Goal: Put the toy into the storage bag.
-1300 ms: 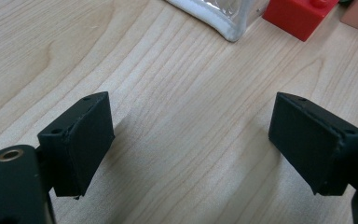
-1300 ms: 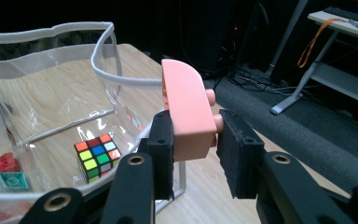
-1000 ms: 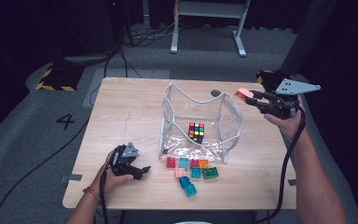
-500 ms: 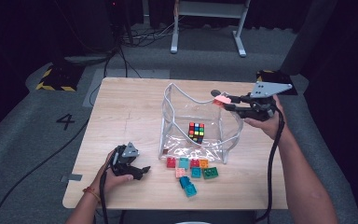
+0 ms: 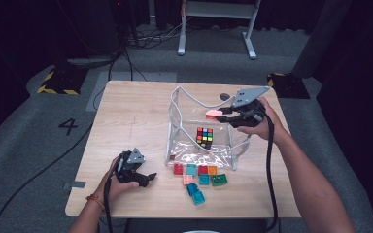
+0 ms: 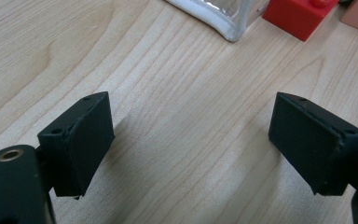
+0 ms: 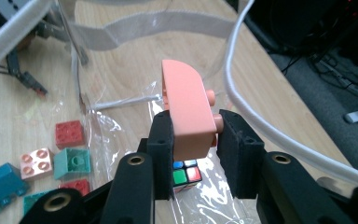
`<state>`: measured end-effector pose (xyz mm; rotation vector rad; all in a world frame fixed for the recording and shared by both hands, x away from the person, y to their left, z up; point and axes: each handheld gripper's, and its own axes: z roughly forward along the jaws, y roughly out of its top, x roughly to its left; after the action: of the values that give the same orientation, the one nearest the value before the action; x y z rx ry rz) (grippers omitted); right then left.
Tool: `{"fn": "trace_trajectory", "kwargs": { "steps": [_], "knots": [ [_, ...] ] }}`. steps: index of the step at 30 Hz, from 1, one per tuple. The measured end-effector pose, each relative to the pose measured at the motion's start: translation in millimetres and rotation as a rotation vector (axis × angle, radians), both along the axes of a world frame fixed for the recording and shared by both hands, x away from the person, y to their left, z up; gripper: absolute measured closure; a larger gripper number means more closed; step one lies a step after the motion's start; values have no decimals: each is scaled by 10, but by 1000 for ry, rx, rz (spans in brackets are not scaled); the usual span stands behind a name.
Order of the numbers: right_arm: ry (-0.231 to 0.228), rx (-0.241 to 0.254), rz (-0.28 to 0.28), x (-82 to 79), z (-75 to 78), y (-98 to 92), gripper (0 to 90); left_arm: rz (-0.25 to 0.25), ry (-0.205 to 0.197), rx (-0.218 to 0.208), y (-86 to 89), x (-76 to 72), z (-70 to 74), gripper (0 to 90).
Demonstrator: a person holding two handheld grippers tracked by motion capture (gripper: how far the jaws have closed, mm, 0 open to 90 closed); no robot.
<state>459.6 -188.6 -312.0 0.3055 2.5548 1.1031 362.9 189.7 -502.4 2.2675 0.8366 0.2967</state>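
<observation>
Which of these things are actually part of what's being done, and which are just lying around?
In use:
- right gripper, shut on the pink brick
- clear bag
- loose bricks

Lying about:
- puzzle cube in the bag
- left gripper, open, resting on the table

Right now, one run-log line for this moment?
right claw: shut on pink brick, over clear bag | left claw: open, on table | cube: in bag

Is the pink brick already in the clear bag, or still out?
Still out. The right gripper is shut on the pink brick, holding it above the clear bag opening; the puzzle cube sits inside.
</observation>
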Motion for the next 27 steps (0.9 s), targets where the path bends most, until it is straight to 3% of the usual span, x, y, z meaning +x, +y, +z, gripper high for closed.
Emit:
{"fn": "trace_trajectory", "kwargs": {
  "steps": [9,13,14,27],
  "knots": [
    [40,-209,27,108,-86,238,671,-1,-2,0,0,1,0,141],
    [89,-312,39,145,-108,266,671,0,-1,0,0,0,0,141],
    [93,-307,43,158,-133,267,671,0,0,-1,0,0,0,141],
    [184,-463,2,184,-181,64,669,-2,-3,0,1,3,0,141]
  ]
}}
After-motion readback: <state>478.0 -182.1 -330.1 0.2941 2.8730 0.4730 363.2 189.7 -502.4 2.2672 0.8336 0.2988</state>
